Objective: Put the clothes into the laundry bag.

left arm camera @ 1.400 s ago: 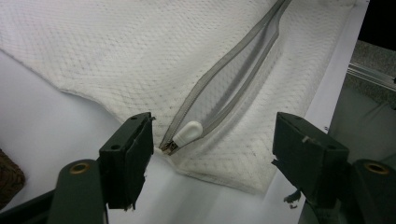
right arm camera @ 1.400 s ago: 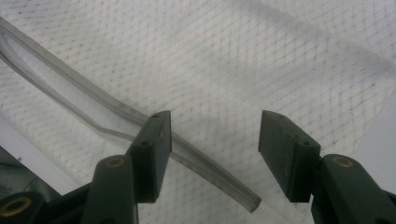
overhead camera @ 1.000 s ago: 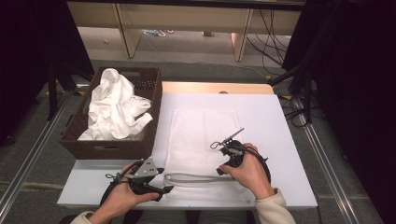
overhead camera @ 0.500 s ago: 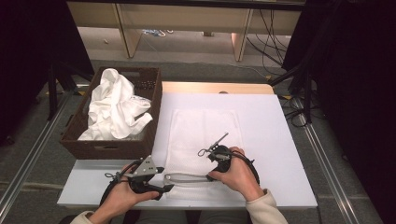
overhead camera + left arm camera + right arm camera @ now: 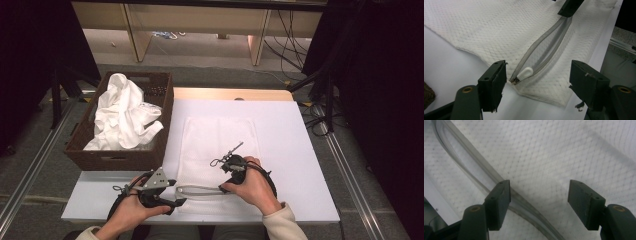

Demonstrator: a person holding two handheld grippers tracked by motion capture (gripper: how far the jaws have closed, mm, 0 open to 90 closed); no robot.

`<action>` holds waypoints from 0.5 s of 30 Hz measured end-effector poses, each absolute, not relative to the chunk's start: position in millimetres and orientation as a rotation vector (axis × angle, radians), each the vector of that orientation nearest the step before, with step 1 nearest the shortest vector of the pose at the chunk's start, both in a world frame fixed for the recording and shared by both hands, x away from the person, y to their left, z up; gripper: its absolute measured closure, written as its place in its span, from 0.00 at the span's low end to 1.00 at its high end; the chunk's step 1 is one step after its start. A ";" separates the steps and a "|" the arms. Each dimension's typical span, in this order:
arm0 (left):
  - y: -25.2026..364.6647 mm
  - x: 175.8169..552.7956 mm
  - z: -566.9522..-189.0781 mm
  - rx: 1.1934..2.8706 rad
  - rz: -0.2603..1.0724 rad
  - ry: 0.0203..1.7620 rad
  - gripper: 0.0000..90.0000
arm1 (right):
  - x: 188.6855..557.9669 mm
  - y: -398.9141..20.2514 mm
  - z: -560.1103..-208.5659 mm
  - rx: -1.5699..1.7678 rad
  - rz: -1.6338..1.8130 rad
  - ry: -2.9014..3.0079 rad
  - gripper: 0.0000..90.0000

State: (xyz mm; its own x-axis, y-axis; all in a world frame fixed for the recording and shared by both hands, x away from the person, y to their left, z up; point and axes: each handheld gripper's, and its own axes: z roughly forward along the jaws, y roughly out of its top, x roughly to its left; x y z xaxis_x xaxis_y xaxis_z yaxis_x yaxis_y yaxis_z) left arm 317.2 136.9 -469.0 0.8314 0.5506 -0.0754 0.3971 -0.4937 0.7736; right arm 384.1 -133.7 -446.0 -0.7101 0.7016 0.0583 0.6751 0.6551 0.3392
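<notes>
A white mesh bag (image 5: 220,145) lies flat on the white table (image 5: 300,150). Its grey zipper (image 5: 200,189) gapes open along the near edge. My left gripper (image 5: 176,192) sits at the zipper's left end. In the left gripper view the left gripper (image 5: 537,75) is open, and the white zipper pull (image 5: 525,73) lies between the jaws untouched. My right gripper (image 5: 225,186) points down at the zipper's right end. In the right gripper view the right gripper (image 5: 539,195) is open just over the mesh (image 5: 561,152), its left jaw above the zipper tape (image 5: 474,177).
A brown wicker basket (image 5: 90,155) holding crumpled white cloth (image 5: 125,112) stands at the table's left, close to the bag's far left side. The table's near edge runs just under both hands. Cables lie on the floor beyond the table.
My right hand has moved left and toward the near edge, coming down by the zipper's right end, then held still. The left hand has not moved.
</notes>
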 end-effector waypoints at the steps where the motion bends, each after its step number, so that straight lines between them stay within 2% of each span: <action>1: 136.9 317.4 -469.1 2.151 0.228 0.693 0.33 | 383.9 -131.8 -445.8 1.165 0.539 2.783 0.39; 15: 135.5 316.3 -469.3 2.144 0.212 0.690 0.33 | 377.8 -121.9 -457.6 1.089 0.400 2.875 0.38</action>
State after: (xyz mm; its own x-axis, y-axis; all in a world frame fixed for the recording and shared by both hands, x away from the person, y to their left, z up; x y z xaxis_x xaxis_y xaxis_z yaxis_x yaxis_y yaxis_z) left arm 316.3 135.5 -469.3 0.8330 0.5460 -0.0895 0.4012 -0.4849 0.7771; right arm 377.8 -121.9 -457.6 -0.7524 0.6566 0.0524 0.6460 0.7201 0.2534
